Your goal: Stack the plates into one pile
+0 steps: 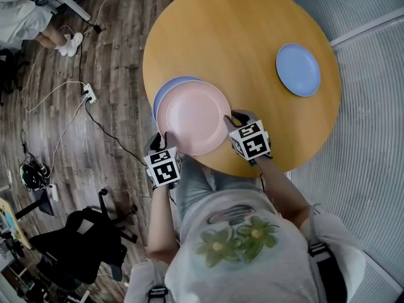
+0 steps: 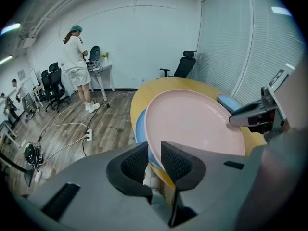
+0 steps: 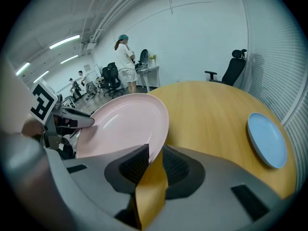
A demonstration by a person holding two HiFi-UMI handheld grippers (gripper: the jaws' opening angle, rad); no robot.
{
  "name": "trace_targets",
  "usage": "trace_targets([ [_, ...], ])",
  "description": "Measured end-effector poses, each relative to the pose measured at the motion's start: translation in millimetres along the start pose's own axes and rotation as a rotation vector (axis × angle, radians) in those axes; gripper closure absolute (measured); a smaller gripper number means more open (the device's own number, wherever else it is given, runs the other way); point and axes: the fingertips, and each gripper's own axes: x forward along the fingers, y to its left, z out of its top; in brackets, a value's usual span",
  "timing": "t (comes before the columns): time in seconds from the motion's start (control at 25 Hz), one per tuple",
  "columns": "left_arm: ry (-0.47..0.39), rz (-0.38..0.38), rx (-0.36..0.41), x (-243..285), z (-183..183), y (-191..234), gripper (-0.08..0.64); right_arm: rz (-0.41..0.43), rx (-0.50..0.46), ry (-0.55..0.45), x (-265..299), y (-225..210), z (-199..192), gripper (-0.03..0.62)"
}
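Closest to me, my L gripper (image 2: 154, 160) is pinching the near left rim of the pink plate (image 1: 194, 115). The rim sits right betw. its two black pads. My R gripper (image 3: 155, 165) is pinching the same plate at its near right rim, pads tight on the edge. So both tools hold one plate, one on each side, w/ the marker cubes facing up at me.

The pink plate is over the near left part of the round wood table (image 1: 240, 36). It pokes out a bit past the table edge toward me. In the L gripper view it looks tipped, near side lower.

Just under it is the near blue plate (image 1: 165, 88). Only its left edge peeks out from below the pink one. I can't tell if the two touch.

Farther off, on the right side of the table, the far blue plate (image 1: 298, 69) lies flat, well apart from the other two.

Off the table to the left, a black chair (image 1: 88, 238), white cables (image 1: 57, 87) and a power strip (image 1: 90, 93) are on the wood floor. Way back, a person (image 2: 77, 66) stands by a desk.
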Motion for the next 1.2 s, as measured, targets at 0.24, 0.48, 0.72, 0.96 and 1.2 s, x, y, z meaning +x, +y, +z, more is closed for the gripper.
trace_targets([
  [0.24, 0.014, -0.009, 0.005, 19, 15, 16, 0.465, -0.007, 0.005, 0.018, 22, -1, 14, 0.488],
  [0.48, 0.033, -0.01, 0.026, 40, 23, 32, 0.465, -0.014, 0.013, 0.04, 43, -1, 24, 0.488],
  [0.72, 0.061, -0.025, 0.059, 53, 29, 35, 0.465, -0.028, 0.036, 0.058, 57, -5, 23, 0.488],
  [0.96, 0.078, -0.033, 0.09, 64, 31, 40, 0.465, -0.042, 0.052, 0.074, 66, -6, 19, 0.488],
  [1.2, 0.1, -0.035, 0.134, 75, 28, 44, 0.465, -0.061, 0.059, 0.087, 75, -5, 16, 0.488],
])
